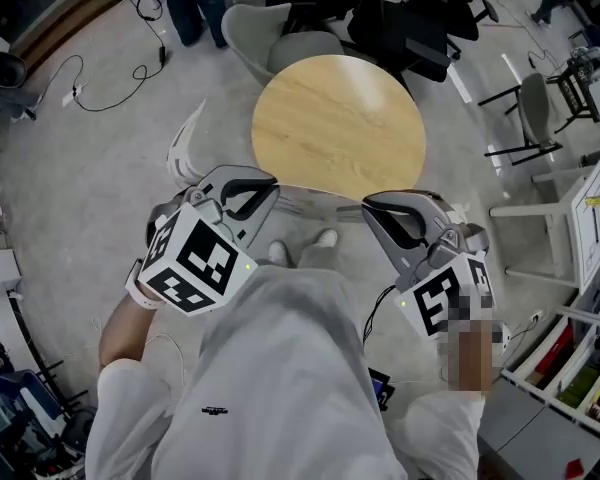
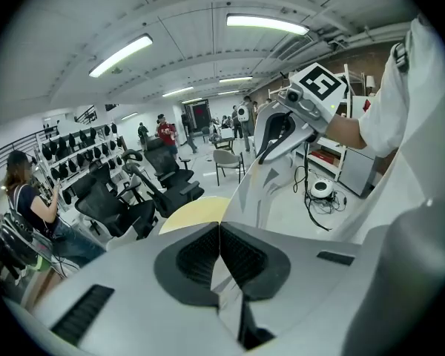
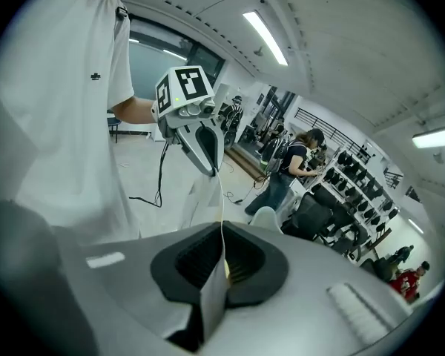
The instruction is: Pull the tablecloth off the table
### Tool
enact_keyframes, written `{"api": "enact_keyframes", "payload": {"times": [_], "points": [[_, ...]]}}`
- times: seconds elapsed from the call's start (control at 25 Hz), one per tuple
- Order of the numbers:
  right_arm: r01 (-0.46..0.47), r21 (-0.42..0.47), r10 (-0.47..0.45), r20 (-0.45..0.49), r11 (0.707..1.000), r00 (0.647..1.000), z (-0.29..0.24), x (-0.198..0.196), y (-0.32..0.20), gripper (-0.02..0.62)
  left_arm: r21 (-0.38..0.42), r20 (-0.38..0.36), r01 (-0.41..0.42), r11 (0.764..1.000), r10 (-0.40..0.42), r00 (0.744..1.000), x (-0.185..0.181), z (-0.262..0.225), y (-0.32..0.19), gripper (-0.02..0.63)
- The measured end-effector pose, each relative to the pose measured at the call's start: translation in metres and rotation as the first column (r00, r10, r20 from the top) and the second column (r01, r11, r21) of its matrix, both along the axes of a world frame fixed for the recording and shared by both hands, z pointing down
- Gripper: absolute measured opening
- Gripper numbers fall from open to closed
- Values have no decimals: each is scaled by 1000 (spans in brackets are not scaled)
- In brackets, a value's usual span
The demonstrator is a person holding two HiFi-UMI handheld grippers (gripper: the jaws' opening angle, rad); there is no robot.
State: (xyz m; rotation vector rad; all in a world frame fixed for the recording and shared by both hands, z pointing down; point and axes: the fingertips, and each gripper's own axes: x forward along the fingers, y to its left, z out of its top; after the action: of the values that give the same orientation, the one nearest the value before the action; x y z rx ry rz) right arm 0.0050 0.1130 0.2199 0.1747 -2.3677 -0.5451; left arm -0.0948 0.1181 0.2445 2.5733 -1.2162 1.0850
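The round wooden table (image 1: pixel 340 118) stands bare in front of me. A thin pale tablecloth (image 1: pixel 315 200) is stretched between my two grippers on the table's near side and hangs down from them. My left gripper (image 1: pixel 270 183) is shut on one edge of the tablecloth (image 2: pixel 263 191), which runs from its jaws (image 2: pixel 220 228) across to the right gripper (image 2: pixel 263 158). My right gripper (image 1: pixel 368 208) is shut on the other edge. In the right gripper view the tablecloth (image 3: pixel 211 295) is pinched between the closed pads (image 3: pixel 222 236) and its taut edge leads to the left gripper (image 3: pixel 215 170).
Black office chairs (image 1: pixel 400 18) and a pale shell chair (image 1: pixel 260 33) crowd the far side of the table. A white shelf unit (image 1: pixel 580 218) stands at the right. Cables (image 1: pixel 100 98) lie on the floor at the left. A person (image 2: pixel 30 206) stands by a chair rack.
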Motion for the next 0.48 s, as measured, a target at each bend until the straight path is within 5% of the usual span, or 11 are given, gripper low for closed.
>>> {"api": "enact_keyframes", "payload": {"times": [0.48], "points": [[-16, -70, 16, 6, 997, 1000, 16, 2, 12, 12, -38, -49, 28, 999, -30, 998, 1, 15, 12, 8]]}}
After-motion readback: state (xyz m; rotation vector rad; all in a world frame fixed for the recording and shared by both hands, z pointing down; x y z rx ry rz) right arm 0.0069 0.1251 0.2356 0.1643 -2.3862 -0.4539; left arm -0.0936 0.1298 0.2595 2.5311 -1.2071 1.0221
